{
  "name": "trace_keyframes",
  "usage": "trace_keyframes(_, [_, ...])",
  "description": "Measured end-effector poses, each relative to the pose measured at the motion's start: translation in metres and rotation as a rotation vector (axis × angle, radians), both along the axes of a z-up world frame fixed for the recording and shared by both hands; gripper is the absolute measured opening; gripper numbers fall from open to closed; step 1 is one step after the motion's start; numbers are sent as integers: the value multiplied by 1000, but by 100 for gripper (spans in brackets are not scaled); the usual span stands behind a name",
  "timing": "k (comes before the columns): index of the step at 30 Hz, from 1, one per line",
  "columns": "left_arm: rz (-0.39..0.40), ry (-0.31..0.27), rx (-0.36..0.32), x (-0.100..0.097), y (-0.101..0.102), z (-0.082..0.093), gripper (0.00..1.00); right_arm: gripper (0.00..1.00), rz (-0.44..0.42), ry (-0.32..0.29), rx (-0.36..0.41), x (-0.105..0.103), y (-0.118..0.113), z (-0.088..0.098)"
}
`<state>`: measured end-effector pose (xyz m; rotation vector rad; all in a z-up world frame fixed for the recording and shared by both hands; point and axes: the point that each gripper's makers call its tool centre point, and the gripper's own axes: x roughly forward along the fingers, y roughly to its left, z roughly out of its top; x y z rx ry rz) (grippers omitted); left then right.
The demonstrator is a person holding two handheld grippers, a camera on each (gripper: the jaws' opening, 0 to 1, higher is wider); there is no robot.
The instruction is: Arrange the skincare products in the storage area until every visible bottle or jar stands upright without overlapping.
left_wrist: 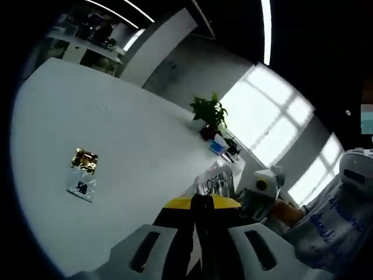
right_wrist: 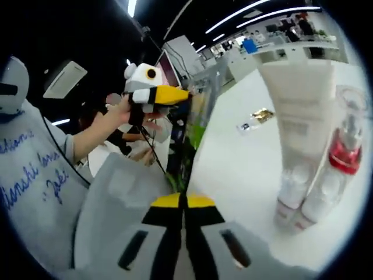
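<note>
My left gripper [left_wrist: 201, 202] rises from the bottom with its yellow-tipped jaws pressed together, holding nothing. Just beyond it stands a clear L'Oreal-printed pack [left_wrist: 214, 182] on the white table [left_wrist: 128, 134]. My right gripper [right_wrist: 184, 201] is shut too, and empty. To its right two white tubes [right_wrist: 298, 122] stand cap-down, with a clear bottle with a red band [right_wrist: 345, 149] beside them. In the right gripper view, a hand holds the left gripper [right_wrist: 156, 93] up at the upper left, its yellow tips together. The right gripper [left_wrist: 263, 185] shows at the right of the left gripper view.
A gold packet [left_wrist: 85, 158] and a small clear sachet [left_wrist: 80, 188] lie apart on the table; the gold packet [right_wrist: 262, 115] also shows far off in the right gripper view. A potted plant [left_wrist: 210, 112] stands at the table's far edge. A grey printed sleeve [right_wrist: 35, 169] is close by.
</note>
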<state>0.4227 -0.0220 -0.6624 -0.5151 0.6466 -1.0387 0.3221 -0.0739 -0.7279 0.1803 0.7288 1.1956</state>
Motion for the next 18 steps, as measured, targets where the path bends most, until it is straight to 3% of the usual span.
trace_keyframes(4, [2, 13, 51, 7, -2, -15, 1, 1, -13, 9, -14, 2, -1, -6])
trace_keyframes(10, [31, 46, 180, 23, -1, -48, 0, 1, -53, -11, -62, 12, -8, -20])
trace_keyframes(13, [31, 55, 247, 20, -11, -63, 0, 1, -67, -19, -97, 16, -13, -29])
trace_keyframes(18, [28, 86, 323, 24, -16, -91, 0, 1, -13, -80, -197, 17, -18, -42])
